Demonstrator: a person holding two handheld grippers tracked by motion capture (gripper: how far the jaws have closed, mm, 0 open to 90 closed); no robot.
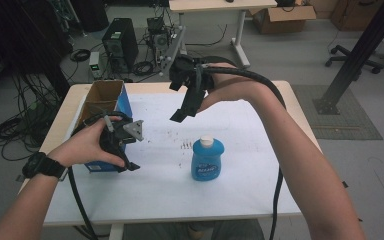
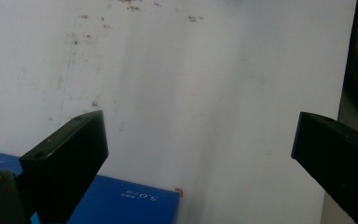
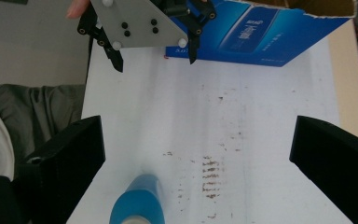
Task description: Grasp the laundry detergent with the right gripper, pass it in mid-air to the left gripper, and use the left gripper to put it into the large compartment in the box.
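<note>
High view: the blue plastic bottle with a white cap stands upright on the white tabletop, well apart from both tools. The right hand-held gripper hangs above and behind it, jaws wide and empty. The left hand-held gripper sits beside the open blue cardboard box, jaws likewise wide, holding nothing.

Left gripper view: the jaws frame bare tabletop, with a corner of the box below.

Right gripper view: the bottle lies at the bottom edge, left of centre between the jaws. Judgement: the right tool should shift until the bottle is centred, descend level, and close on the body below the cap.
</note>
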